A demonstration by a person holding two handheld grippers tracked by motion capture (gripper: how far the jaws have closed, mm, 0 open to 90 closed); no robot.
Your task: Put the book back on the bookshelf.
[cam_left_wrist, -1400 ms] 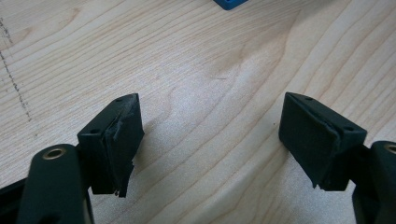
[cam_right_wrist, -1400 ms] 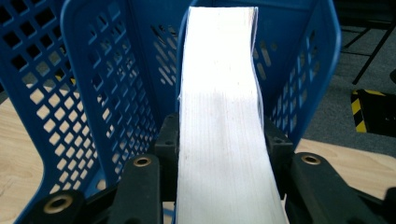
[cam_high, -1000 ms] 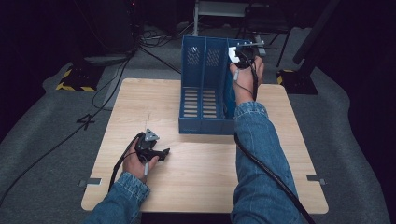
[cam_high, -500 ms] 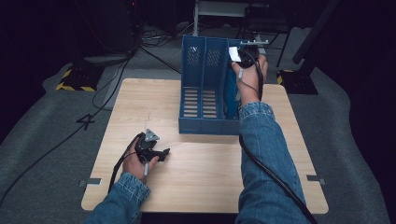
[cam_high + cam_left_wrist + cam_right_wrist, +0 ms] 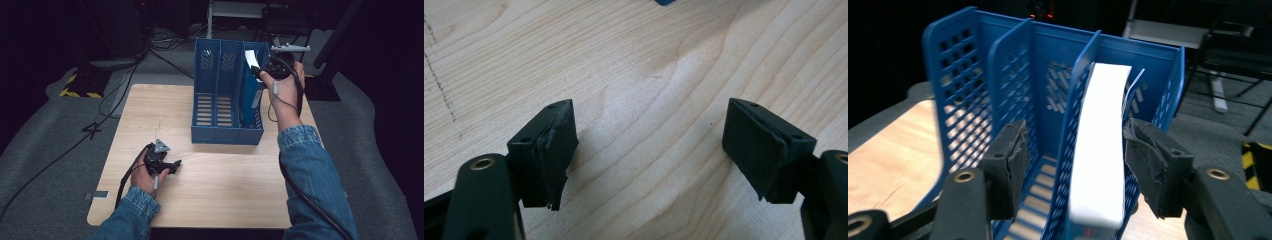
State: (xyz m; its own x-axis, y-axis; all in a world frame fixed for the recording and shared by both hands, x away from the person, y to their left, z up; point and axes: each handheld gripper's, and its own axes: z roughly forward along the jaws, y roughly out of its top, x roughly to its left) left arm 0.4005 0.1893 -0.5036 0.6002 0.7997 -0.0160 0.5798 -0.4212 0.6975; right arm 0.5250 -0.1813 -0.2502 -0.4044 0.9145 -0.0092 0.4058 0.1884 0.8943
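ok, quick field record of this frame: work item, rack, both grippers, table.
item: white book, spine up, upright in the rightmost slot
rack: blue perforated plastic three-slot file rack, at table's far edge
right gripper: jaws just opening, astride the book's spine and a divider, pads off them
left gripper: open, nothing between its jaws, low over the table
table: light wooden tabletop

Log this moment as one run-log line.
right gripper: jaws just opening, pulling away from white book | book: in blue file rack right slot | left gripper: open, empty
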